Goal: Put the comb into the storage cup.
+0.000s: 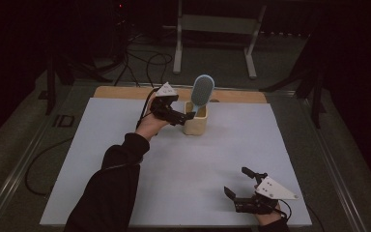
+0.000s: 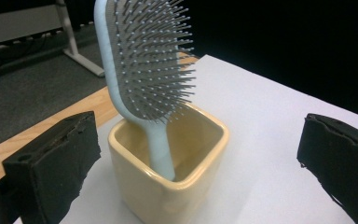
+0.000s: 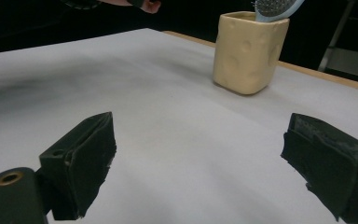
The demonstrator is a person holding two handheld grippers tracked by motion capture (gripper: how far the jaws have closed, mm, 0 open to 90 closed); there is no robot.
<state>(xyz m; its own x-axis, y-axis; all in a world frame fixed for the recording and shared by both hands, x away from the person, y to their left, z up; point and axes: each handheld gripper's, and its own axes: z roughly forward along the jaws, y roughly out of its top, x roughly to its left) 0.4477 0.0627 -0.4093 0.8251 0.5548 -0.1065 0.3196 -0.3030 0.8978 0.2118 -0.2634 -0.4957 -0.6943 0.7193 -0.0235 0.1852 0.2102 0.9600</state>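
- Left claw (image 1: 186, 117): jaws apart, flanking the cream cup (image 1: 195, 123), not touching; pale blue hairbrush (image 1: 202, 91) stands handle-down inside.
- Right claw (image 1: 237, 182): jaws apart, well away on the white surface (image 1: 183, 164).

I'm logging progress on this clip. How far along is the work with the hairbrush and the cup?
Done, by the look of it: the hairbrush stands handle-down in the yellow cup, head leaning out over the rim. In hand: nothing; the left tool is open with its jaws either side of the cup, not touching it. The right tool sits open over the white sheet. Left: probably just drawing the left tool away.
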